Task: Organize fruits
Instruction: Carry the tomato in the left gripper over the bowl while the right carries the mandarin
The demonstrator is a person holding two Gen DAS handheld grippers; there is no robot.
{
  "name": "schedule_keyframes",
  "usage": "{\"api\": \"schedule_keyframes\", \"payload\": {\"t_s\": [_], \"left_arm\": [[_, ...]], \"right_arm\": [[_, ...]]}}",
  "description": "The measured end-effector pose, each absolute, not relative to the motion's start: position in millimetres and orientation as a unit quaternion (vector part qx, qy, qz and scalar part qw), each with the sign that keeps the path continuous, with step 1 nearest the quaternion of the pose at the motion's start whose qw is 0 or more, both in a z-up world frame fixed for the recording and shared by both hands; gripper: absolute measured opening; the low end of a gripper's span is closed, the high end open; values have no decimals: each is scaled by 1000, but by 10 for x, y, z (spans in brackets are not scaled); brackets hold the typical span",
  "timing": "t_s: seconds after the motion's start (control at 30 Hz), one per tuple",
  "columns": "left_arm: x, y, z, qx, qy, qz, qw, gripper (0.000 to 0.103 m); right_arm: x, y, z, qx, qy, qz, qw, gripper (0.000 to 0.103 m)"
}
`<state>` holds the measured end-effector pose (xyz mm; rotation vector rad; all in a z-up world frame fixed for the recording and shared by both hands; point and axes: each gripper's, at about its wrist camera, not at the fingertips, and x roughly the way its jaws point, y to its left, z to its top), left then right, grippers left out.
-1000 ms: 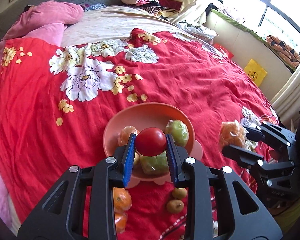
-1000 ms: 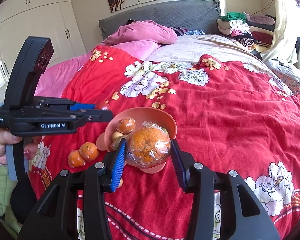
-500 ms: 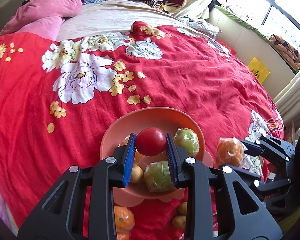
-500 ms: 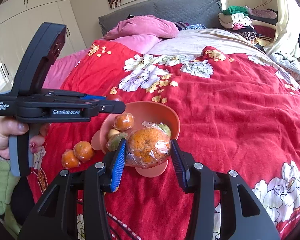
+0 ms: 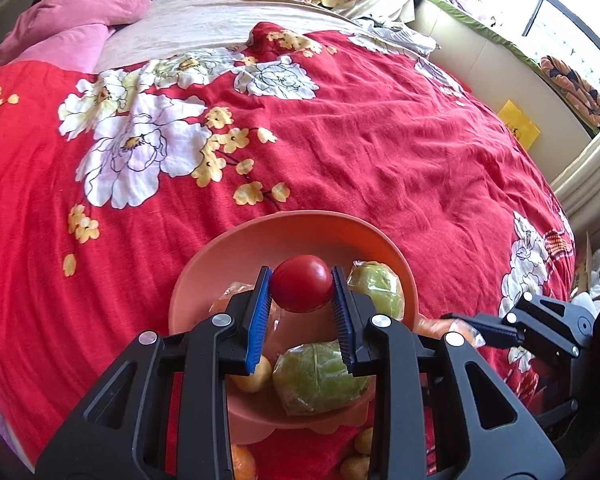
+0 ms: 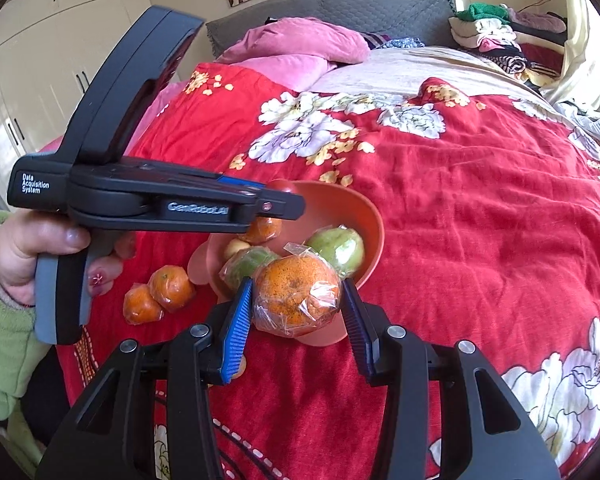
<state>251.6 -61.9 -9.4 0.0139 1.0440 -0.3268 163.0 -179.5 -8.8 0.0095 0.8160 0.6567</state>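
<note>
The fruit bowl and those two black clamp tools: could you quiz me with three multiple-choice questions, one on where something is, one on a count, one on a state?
1. Where is the red tomato?
A. lying on the bedspread
B. between the fingers of the left gripper, above the bowl
C. on the pink pillow

2. How many loose oranges lie together on the bedspread just left of the bowl in the right wrist view?
A. two
B. four
C. none

3. What state is the right gripper in?
A. wide open and holding nothing
B. lying on the bed
C. shut on a plastic-wrapped orange

Answers:
1 B, both blue pads touch the tomato over the bowl.
2 A, a pair sits side by side there.
3 C, the pads press the crinkled wrap on both sides.
</note>
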Motion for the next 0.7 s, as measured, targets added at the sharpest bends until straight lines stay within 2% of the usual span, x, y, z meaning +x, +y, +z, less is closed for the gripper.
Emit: {"api": "schedule_keyframes", "payload": {"t_s": [0.7], "left_arm": [[2684,-642,-205,11,506,-155,849,22]], "right_arm": [[1764,-1612,-243,-26,389,316,865,43]]}}
